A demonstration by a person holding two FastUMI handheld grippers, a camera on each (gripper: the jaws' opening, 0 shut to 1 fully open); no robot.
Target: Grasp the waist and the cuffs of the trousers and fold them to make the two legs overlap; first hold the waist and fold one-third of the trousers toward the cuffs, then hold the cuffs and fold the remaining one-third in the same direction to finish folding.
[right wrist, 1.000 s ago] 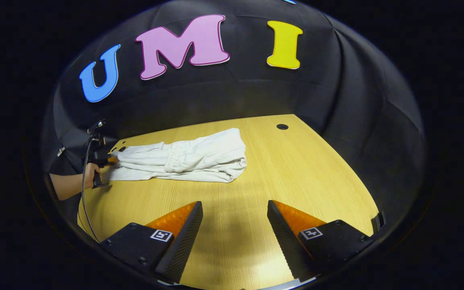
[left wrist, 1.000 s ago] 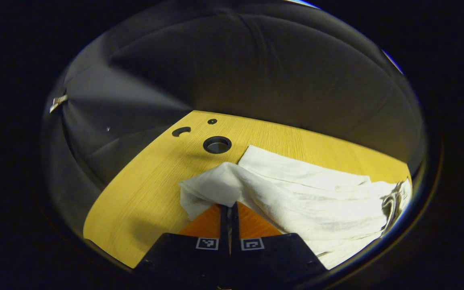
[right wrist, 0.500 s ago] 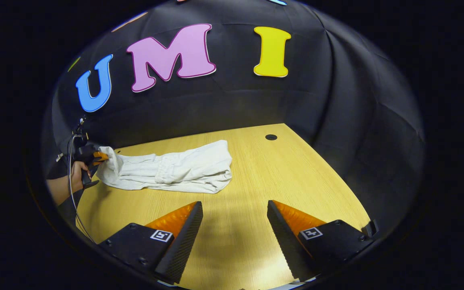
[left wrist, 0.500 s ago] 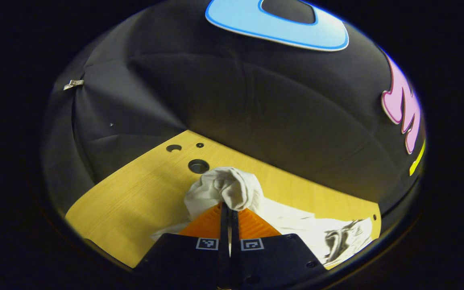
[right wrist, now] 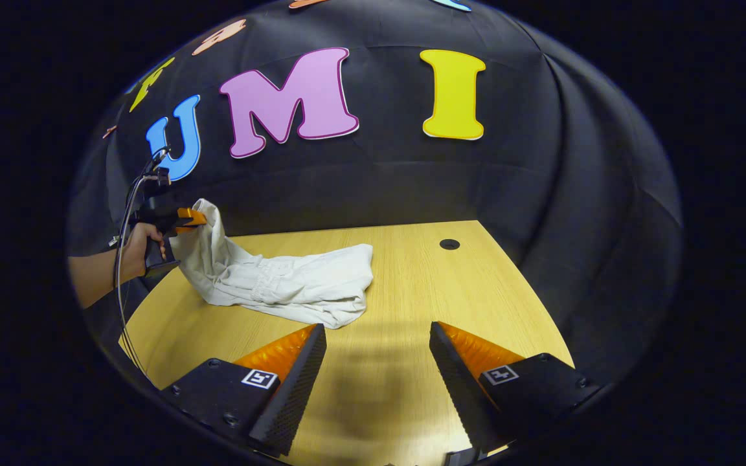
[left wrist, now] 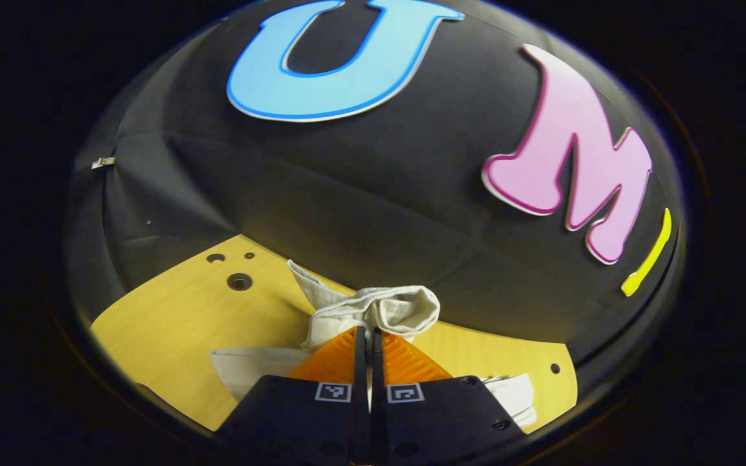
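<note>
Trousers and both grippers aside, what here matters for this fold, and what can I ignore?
Part of the job:
- trousers, one end lifted off the table
- left gripper, shut on that end
- right gripper, open, holding nothing
- hand holding the left gripper

Just there:
- table
- holes in the tabletop
- cable running from the left gripper

A yellow wooden surface [right wrist: 412, 291] stands against the black cloth wall [right wrist: 541, 194]. One round hole [right wrist: 449, 244] sits near its far edge; more holes [left wrist: 239, 281] mark another corner.
</note>
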